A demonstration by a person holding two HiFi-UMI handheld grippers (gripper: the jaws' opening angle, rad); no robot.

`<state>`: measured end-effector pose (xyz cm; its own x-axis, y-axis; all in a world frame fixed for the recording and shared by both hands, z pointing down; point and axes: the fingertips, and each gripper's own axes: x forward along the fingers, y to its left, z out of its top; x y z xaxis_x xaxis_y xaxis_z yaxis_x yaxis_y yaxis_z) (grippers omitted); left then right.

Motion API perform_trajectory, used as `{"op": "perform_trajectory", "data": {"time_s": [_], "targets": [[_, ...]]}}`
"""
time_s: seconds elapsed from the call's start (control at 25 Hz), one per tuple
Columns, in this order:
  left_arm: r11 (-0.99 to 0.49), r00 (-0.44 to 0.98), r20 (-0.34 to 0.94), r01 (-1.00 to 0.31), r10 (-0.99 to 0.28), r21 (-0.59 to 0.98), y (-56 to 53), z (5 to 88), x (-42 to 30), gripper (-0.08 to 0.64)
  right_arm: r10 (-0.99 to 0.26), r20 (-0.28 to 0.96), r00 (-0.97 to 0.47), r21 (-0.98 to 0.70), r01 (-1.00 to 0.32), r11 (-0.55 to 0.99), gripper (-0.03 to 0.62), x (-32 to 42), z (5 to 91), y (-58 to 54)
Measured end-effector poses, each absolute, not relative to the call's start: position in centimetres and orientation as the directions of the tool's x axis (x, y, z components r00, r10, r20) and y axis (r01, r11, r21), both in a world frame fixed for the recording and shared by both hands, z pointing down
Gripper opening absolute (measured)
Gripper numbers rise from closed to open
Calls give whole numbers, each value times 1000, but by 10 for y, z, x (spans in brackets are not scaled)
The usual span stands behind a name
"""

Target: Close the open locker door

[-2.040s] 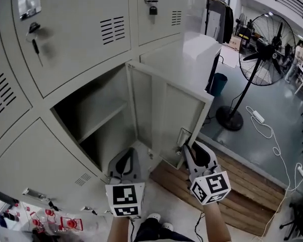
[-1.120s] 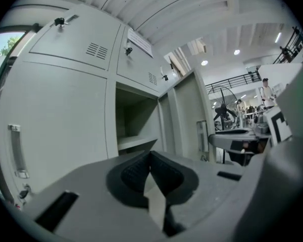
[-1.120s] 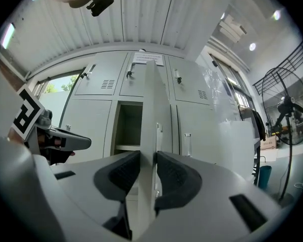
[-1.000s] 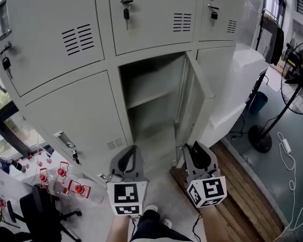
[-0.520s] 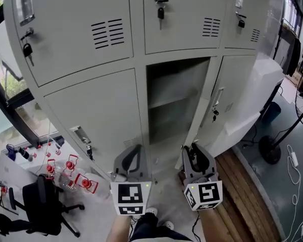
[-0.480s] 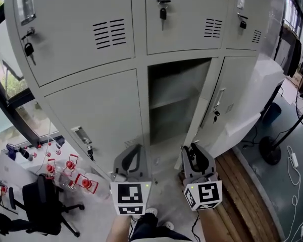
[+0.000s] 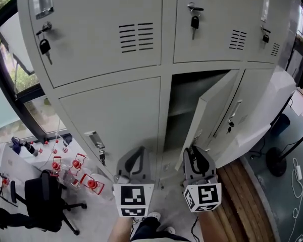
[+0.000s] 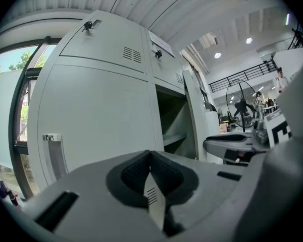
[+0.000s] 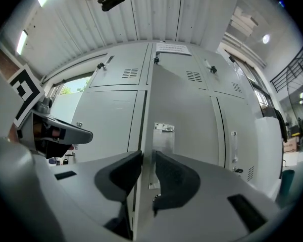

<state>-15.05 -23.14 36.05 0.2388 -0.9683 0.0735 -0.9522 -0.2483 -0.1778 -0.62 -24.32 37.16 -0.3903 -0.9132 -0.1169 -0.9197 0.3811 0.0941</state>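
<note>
The open locker door (image 7: pixel 217 110) is a grey lower door hinged on its right, standing about half way in front of its dark compartment (image 7: pixel 184 110). My right gripper (image 7: pixel 192 153) is at the low end of the door's free edge. In the right gripper view that gripper (image 9: pixel 147 160) has the edge between its pads, and the door face (image 9: pixel 182 115) with its handle plate lies to the right. Its jaws have just been closing on the edge. My left gripper (image 7: pixel 136 153) hangs beside it before the neighbouring shut door, pads together and empty (image 8: pixel 150 158).
Keys hang from the upper locker doors (image 7: pixel 44 47). An office chair (image 7: pixel 45 205) and red-capped bottles (image 7: pixel 70 170) are at the lower left. A wooden platform (image 7: pixel 237 200), a white cabinet (image 7: pixel 265 110) and a fan base (image 7: pixel 278 168) lie to the right.
The door has swung further toward its frame, with the right gripper staying at its edge. Both grippers have shifted along the lockers, and the head view has turned with them.
</note>
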Motion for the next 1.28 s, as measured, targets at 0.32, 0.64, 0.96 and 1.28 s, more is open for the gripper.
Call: {"op": "perform_trajectory", "data": {"time_s": [0.32, 0.64, 0.96, 1.28], "targets": [[-239, 232, 60, -956, -971, -172, -243, 356, -162, 3, -907, -113, -407, 82, -913, 399, 94, -27, 371, -264], [-248, 241, 63, -955, -969, -165, -251, 358, -163, 3, -900, -112, -422, 63, -907, 417, 92, -39, 373, -281], [-243, 235, 66, -957, -970, -160, -259, 360, -171, 3, -896, -108, -431, 44, -902, 429, 75, -49, 373, -298], [-239, 231, 68, -959, -971, -156, -265, 358, -175, 3, -892, -100, -440, 30, -898, 440, 54, -57, 373, -318]]}}
